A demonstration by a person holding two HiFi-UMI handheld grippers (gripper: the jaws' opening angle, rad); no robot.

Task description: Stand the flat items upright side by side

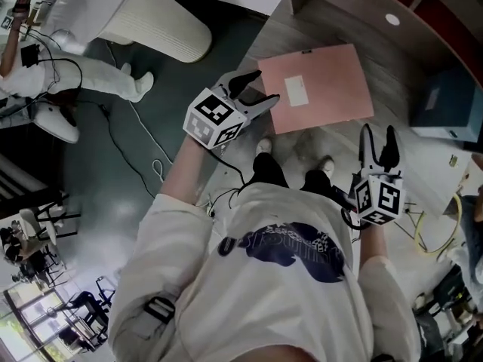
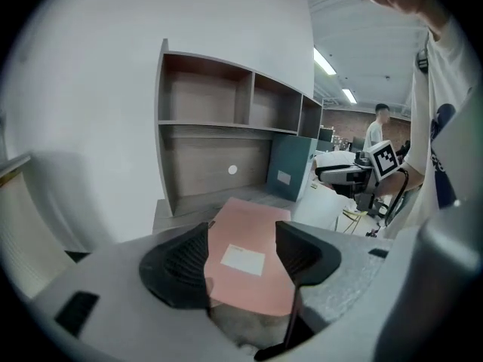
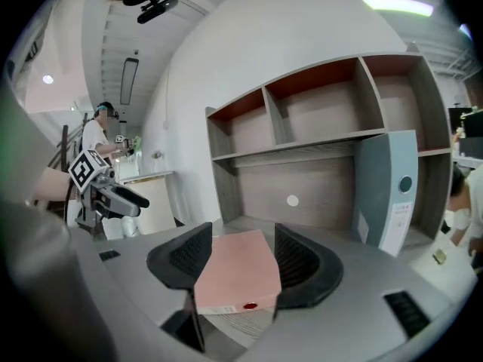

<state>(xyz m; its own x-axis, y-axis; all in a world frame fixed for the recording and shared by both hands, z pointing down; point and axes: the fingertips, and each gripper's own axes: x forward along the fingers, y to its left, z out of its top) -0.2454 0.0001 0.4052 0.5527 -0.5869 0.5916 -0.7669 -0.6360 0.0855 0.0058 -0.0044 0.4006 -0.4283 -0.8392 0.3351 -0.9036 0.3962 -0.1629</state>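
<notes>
A flat pink folder (image 1: 317,87) with a white label lies on the grey wooden desk (image 1: 302,29). My left gripper (image 1: 254,90) hovers at its left edge, jaws apart and nothing between them. My right gripper (image 1: 379,138) hangs off the folder's near right corner, also open and empty. In the left gripper view the folder (image 2: 249,277) lies ahead beyond the left gripper (image 2: 241,251). In the right gripper view the folder (image 3: 235,266) shows its spine end past the right gripper (image 3: 240,259). A teal binder (image 3: 389,191) stands upright at the desk's right.
An open shelf unit (image 3: 317,104) with several compartments rises at the back of the desk. The teal binder (image 1: 445,104) stands near the desk's right end. Cables (image 1: 143,157) trail on the floor, a white rounded seat (image 1: 158,21) stands at the left, and other people stand farther off.
</notes>
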